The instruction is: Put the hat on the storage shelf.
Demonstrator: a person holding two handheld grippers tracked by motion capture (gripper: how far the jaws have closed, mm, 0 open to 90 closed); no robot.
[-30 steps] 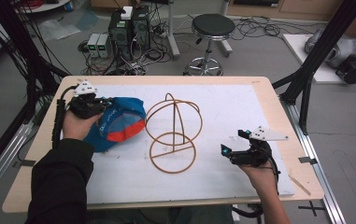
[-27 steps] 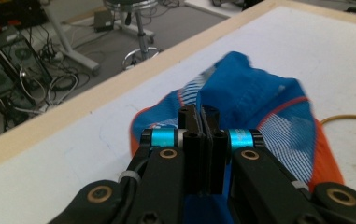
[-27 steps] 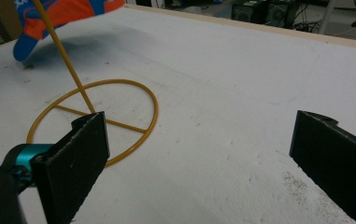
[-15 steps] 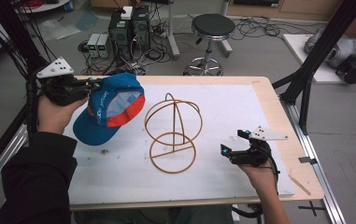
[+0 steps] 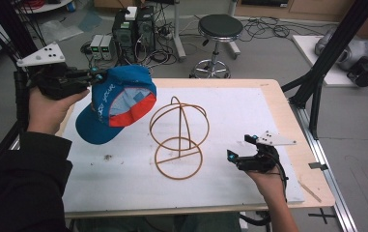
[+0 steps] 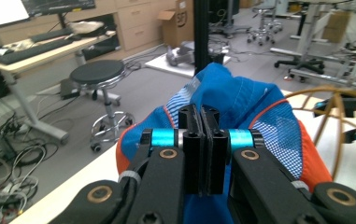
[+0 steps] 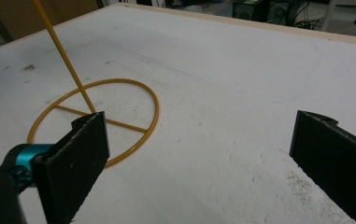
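Observation:
A blue cap (image 5: 116, 104) with an orange underside hangs in the air over the table's left part, and my left gripper (image 5: 94, 76) is shut on its cloth. In the left gripper view the two black jaws (image 6: 202, 121) press together on the blue cap (image 6: 241, 98). A yellow wire stand (image 5: 178, 137), a dome on a ring base, sits upright mid-table just right of the cap. My right gripper (image 5: 239, 147) rests low to the stand's right, open, with nothing between its jaws (image 7: 199, 123). The stand's rod (image 7: 65, 56) rises beyond its left jaw.
A white mat (image 5: 249, 101) covers most of the wooden table. Black frame posts (image 5: 326, 63) stand at the right rear corner. A stool (image 5: 220, 26) and computer boxes (image 5: 133, 24) are on the floor behind the table.
The left gripper has risen with the cap, lifting it off the mat and up toward the rear left. The right gripper and the wire stand have kept still.

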